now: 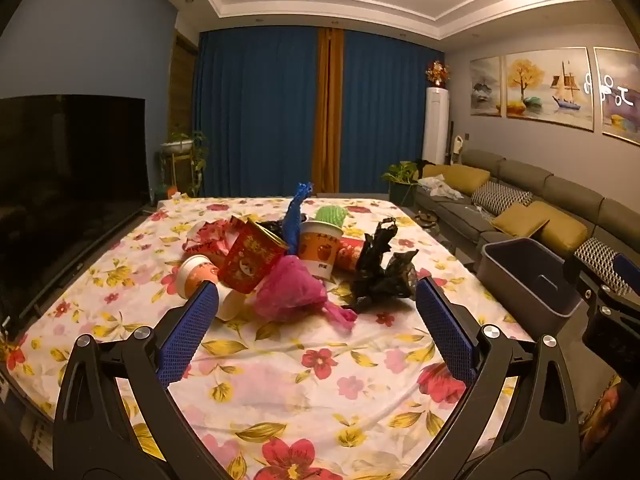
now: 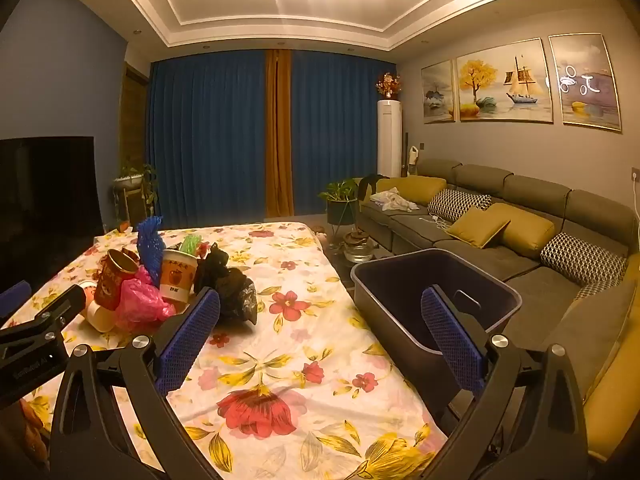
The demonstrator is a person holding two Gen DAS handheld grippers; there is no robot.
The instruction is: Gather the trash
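Observation:
A heap of trash lies on the flowered tablecloth [image 1: 304,392]: a pink plastic bag [image 1: 290,292], a crumpled black bag [image 1: 384,272], a red paper cup [image 1: 250,258], an orange-printed cup [image 1: 320,248], a second such cup on its side [image 1: 198,274], blue netting [image 1: 296,216] and green netting [image 1: 331,216]. My left gripper [image 1: 318,300] hovers open just short of the heap, nothing between its blue pads. My right gripper [image 2: 320,308] is open too, over the table's right edge; the black bag [image 2: 236,292] lies just past its left pad. A dark grey bin [image 2: 436,304] stands beside the table.
A grey sofa [image 2: 500,240] with yellow and patterned cushions runs along the right wall, behind the bin [image 1: 528,280]. A dark television [image 1: 68,160] stands to the left of the table. Blue curtains and potted plants fill the far end of the room.

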